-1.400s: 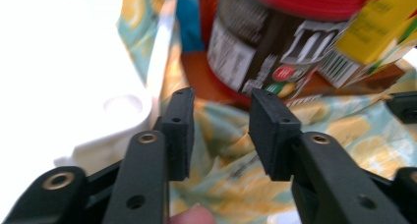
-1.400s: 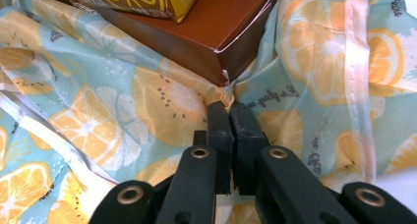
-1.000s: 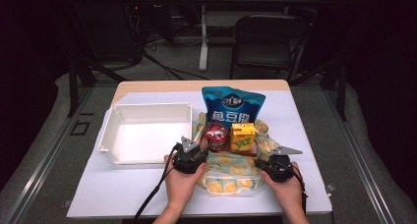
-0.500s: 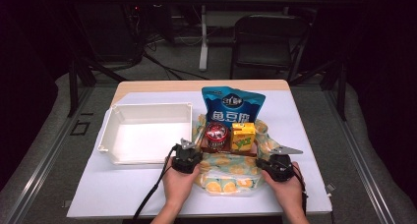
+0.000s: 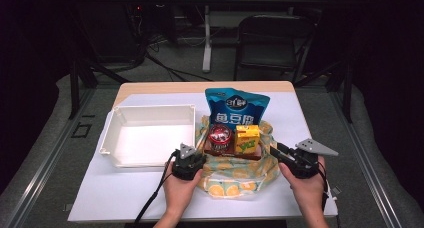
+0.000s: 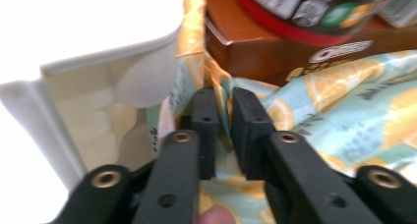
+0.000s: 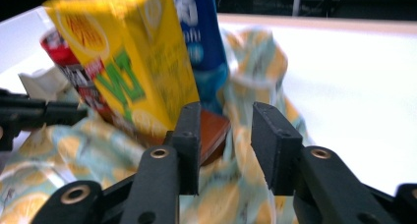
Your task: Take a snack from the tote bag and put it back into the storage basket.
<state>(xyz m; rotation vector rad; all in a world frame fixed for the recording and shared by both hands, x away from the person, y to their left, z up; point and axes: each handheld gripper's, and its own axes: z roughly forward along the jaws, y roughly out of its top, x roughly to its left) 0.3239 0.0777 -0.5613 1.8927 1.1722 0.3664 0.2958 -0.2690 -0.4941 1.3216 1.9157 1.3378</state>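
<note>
Both grippers sit lower & wider apart than 1 s ago, each now at a side edge of the cloth; snacks unmoved.

Lemon-print cloth [image 5: 235, 175] lies spread on the white table [image 5: 115, 198] w/ a brown box [image 5: 232, 152] at its centre, red-lidded can [image 5: 220, 137] & yellow drink carton [image 5: 247, 138] on the box, blue snack bag [image 5: 236, 110] upright behind; probably staged so the cloth can be gathered round them. White tray [image 5: 147, 135] just left of the cloth. Left gripper [image 6: 223, 113]: jaws nearly closed, pinching a fold of cloth beside the tray wall. Right gripper [image 7: 223, 130]: jaws part open, straddling a raised cloth fold near the box corner, not yet clamped.
</note>
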